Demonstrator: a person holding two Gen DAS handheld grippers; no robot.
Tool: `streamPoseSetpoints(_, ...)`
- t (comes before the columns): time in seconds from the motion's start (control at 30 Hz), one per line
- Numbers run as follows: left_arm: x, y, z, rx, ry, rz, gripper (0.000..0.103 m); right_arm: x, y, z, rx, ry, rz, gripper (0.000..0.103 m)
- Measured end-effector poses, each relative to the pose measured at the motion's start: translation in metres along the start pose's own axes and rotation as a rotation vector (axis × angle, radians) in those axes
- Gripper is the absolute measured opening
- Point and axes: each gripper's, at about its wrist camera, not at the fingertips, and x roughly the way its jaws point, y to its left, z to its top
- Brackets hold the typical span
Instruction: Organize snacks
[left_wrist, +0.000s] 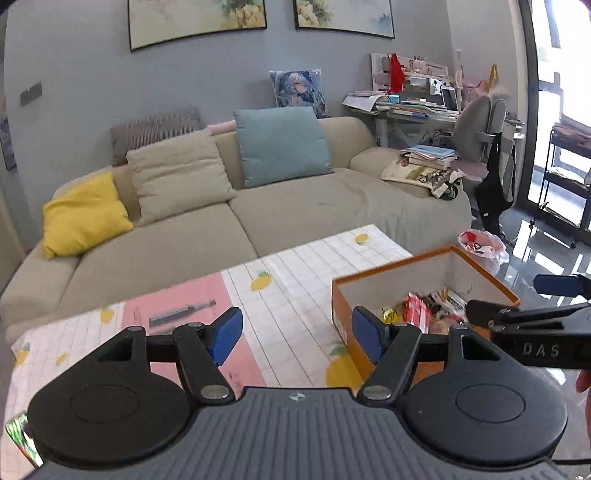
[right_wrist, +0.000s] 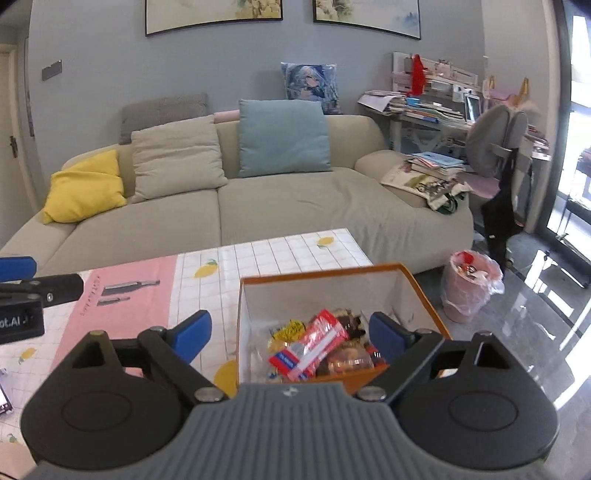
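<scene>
An orange cardboard box (right_wrist: 332, 271) with white inner walls stands on the table's right end and holds several snacks. Among them are a red-and-white packet (right_wrist: 314, 347), a yellow wrapper (right_wrist: 288, 328) and a clear tub of brown pastry (right_wrist: 349, 360). My right gripper (right_wrist: 290, 332) hovers over the box's near side, open, its blue pads apart and gripping nothing. My left gripper (left_wrist: 297, 338) hangs open over the tablecloth just left of the box (left_wrist: 424, 264), also empty. Each gripper shows at the edge of the other's view: right gripper (left_wrist: 506, 297), left gripper (right_wrist: 58, 276).
The table (left_wrist: 303, 258) wears a white lemon-print cloth with a pink mat (right_wrist: 122, 295). A green shiny packet (left_wrist: 18, 435) lies at its near left corner. Behind stands a beige sofa (right_wrist: 295, 214) with cushions. A pink-lined bin (right_wrist: 469, 288) sits on the floor right of the table.
</scene>
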Motion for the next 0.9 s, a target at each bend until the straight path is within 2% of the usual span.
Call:
streamPoseSetpoints(0.13, 0.000, 0.017, -0.023, -0.102, 0.023, 0.022, 0.083, -0.008, 0.017, -0.022, -0.048, -0.006, 0.016, 0.090)
streamPoseSetpoints(0.27, 0.009, 0.028, -0.046, -0.174, 0.083, 0.046, 0.083, -0.008, 0.031, -0.039, -0.068, 0.005, 0.037, 0.090)
streamPoseSetpoints(0.37, 0.019, 0.030, -0.060, -0.165, 0.131, 0.070, 0.083, 0.000, 0.037, -0.049, -0.076, 0.046, 0.047, 0.090)
streamPoseSetpoints(0.57, 0.024, 0.028, -0.076, -0.147, 0.175, 0.081, 0.083, 0.026, 0.040, -0.069, -0.078, 0.143, 0.009, 0.090)
streamPoseSetpoints(0.9, 0.030, 0.031, -0.086, -0.152, 0.215, 0.088, 0.083, 0.048, 0.041, -0.078, -0.072, 0.213, 0.003, 0.091)
